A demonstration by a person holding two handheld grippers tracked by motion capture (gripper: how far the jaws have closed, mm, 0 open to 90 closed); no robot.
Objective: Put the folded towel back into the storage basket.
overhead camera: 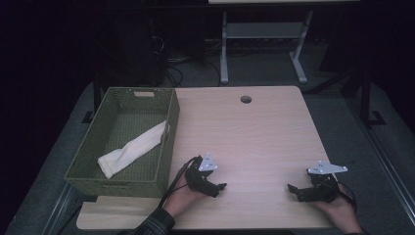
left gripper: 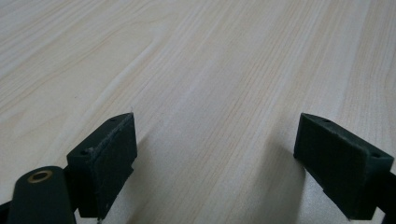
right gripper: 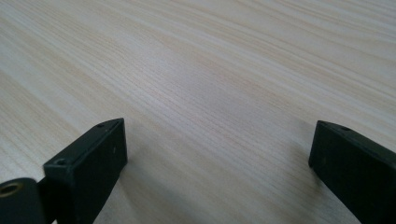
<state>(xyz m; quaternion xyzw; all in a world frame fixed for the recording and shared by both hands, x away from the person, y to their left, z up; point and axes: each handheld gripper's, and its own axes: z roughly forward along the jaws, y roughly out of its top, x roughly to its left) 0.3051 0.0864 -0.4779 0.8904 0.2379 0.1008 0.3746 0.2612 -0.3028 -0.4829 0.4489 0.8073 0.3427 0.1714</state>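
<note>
While both of my forearms are coming in from the near edge of the table [overhead camera: 259, 132], I am resting each hand low on the wood, knuckles up and wrists nearly flat. I am holding my left gripper [overhead camera: 219, 189] with its nose aiming across toward my right hand, its grey plate lying on top and its cable trailing back beside my sleeve [overhead camera: 159, 223]. In the left gripper view its jaws are standing wide apart, with bare wood grain running between them. I am holding my right gripper [overhead camera: 292, 190] well apart from the left, its nose aiming back toward it, so the two are facing each other. In the right gripper view those jaws are likewise spread wide, nothing between them, hovering just over the wood. Beyond my left gripper, on its outer side, the green basket [overhead camera: 166, 161] is sitting near my wrist, and the white cloth [overhead camera: 131, 149] is lying rolled inside it, one end leaning on the basket wall.
</note>
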